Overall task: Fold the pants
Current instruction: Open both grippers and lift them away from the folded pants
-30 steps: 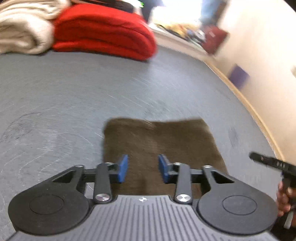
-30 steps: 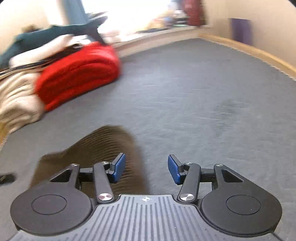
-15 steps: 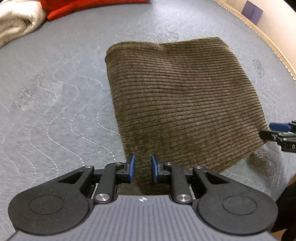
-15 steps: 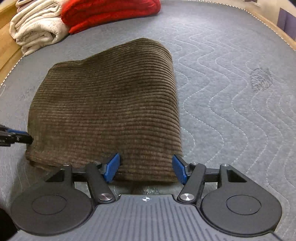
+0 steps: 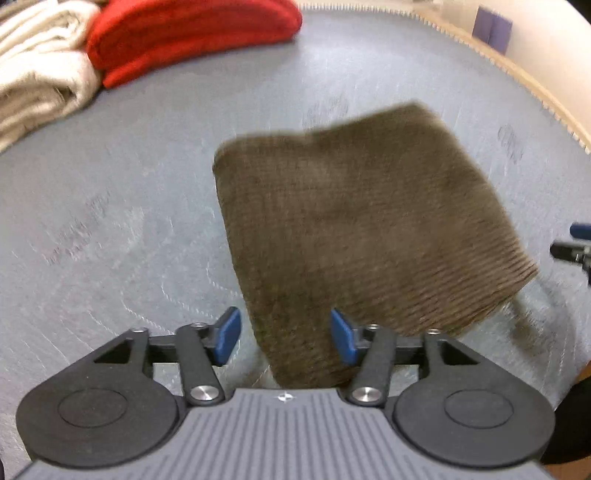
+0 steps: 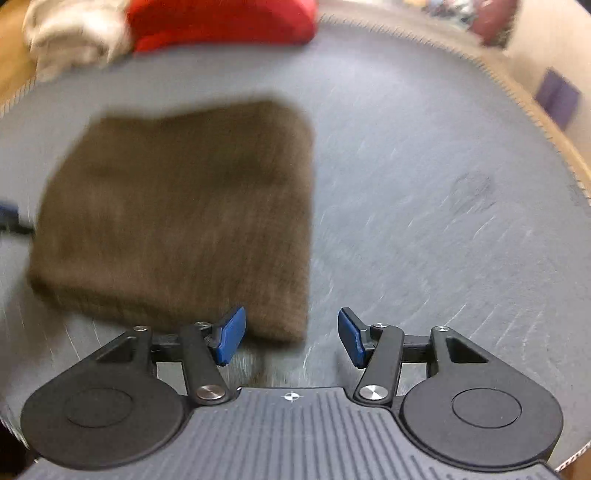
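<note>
Two tools part-open, empty: left tool (image 5: 284, 339) opening astride folded pants (image 5: 362, 236); right tool (image 6: 291, 339) closing beside them.

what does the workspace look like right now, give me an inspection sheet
surface: grey quilted mattress, dark smudges on it
job's things: brown corduroy pants folded into a compact rectangle, lying flat
clutter: red blanket and cream blanket, folded at the far edge
grippers: left gripper opening, pants corner between the jaws, pads not pressing; right gripper closing, pads apart, pants corner beside the left pad
cables: nothing seen
surroundings: wooden frame, pale wall, purple patch
</note>
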`<state>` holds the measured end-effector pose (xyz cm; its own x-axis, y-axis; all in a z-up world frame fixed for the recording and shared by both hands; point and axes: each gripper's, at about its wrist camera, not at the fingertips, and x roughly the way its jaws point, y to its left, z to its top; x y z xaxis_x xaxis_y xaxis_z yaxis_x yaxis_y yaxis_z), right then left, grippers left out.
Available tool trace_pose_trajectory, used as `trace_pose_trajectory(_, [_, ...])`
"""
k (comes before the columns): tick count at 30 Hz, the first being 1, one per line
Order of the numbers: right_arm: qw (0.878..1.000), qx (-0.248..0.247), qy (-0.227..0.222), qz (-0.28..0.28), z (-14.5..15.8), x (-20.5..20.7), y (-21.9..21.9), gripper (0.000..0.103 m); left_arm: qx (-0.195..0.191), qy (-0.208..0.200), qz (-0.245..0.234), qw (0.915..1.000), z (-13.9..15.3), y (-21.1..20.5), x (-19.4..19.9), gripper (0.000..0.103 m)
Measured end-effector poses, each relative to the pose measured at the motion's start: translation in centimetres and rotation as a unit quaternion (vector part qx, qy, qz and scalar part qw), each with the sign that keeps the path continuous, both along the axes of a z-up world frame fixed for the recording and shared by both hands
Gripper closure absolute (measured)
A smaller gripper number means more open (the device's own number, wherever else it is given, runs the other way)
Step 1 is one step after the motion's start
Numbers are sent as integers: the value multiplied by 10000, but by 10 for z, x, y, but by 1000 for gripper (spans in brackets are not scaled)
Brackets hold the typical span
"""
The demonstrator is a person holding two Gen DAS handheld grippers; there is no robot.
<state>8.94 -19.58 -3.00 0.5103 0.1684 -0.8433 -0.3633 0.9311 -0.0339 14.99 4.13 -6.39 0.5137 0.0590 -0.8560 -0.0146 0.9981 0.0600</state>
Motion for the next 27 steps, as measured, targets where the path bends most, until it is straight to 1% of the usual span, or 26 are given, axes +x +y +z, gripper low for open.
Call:
trace_pose_trajectory(2, [9982, 237, -532, -135, 23, -8, -5, 38, 97, -333, 110, 9993, 18, -3, -8, 28])
trace_pose_trajectory(4, [9930, 467, -1062, -219, 45, -17, -9, 29, 292, -751, 319, 9962, 43, -9, -19, 24])
trace_pose_trajectory(6, [9866, 632, -1479, -255, 64, -24, -11, 24, 370, -1142, 380, 9920, 66, -17, -33, 24])
trace_pose_trajectory(7, [9839, 696, -1620, -279, 74, -29, -11, 21, 365, -1276, 416, 9903, 74, -21, -38, 23])
trace_pose_trajectory(8, [9816, 780, -1713, -332, 83, -33, -11, 19, 285, -1412, 515, 9882, 83, -23, -46, 15])
trace_pose_trajectory(9, [9787, 939, -1787, -388, 94, -40, -12, 14, 101, -1492, 663, 9865, 89, -24, -55, 13])
trace_pose_trajectory(10, [9763, 1099, -1824, -397, 100, -44, -13, 9, -162, -1509, 802, 9852, 92, -24, -63, 11])
trace_pose_trajectory(12, [9712, 1403, -1914, -238, 115, -62, -15, 4, -652, -1392, 1081, 9822, 90, -26, -81, 0])
trace_pose_trajectory(13, [9692, 1461, -1979, -133, 117, -69, -15, 2, -740, -1369, 1188, 9807, 86, -31, -88, 0])
trace_pose_trajectory(14, [9670, 1480, -2072, -54, 117, -78, -15, 2, -709, -1315, 1251, 9808, 79, -37, -96, 0])
trace_pose_trajectory(15, [9657, 1477, -2135, -41, 113, -84, -15, 2, -545, -1209, 1217, 9837, 69, -47, -100, 0])
trace_pose_trajectory(16, [9648, 1475, -2177, -36, 107, -90, -16, 2, -306, -1045, 1083, 9881, 58, -59, -102, 0])
trace_pose_trajectory(17, [9651, 1462, -2172, -52, 95, -95, -17, 2, -136, -808, 949, 9921, 50, -66, -100, 0])
trace_pose_trajectory(18, [9703, 1398, -1971, -107, 80, -95, -17, 3, -111, -648, 880, 9940, 46, -71, -96, 0])
trace_pose_trajectory(19, [9771, 1312, -1663, -220, 73, -91, -18, 7, -208, -649, 838, 9942, 44, -73, -93, 0])
trace_pose_trajectory(20, [9805, 1324, -1415, -335, 65, -85, -18, 8, -244, -700, 835, 9937, 44, -72, -91, 0])
trace_pose_trajectory(21, [9788, 1428, -1419, -368, 61, -85, -20, 8, -179, -732, 845, 9936, 43, -74, -87, 0])
trace_pose_trajectory(22, [9785, 1385, -1476, -390, 54, -84, -21, 8, -81, -732, 862, 9936, 41, -76, -84, 0])
trace_pose_trajectory(23, [9820, 1158, -1426, -446, 48, -80, -18, 8, 1, -689, 901, 9935, 38, -77, -79, 0])
trace_pose_trajectory(24, [9850, 976, -1331, -512, 44, -77, -15, 8, 1, -627, 952, 9935, 35, -76, -75, 0])
trace_pose_trajectory(25, [9865, 920, -1237, -554, 42, -73, -14, 8, -81, -547, 1026, 9932, 32, -74, -72, 0])
trace_pose_trajectory(27, [9865, 1027, -1177, -498, 39, -71, -15, 7, -293, -454, 1169, 9917, 29, -67, -68, 0])
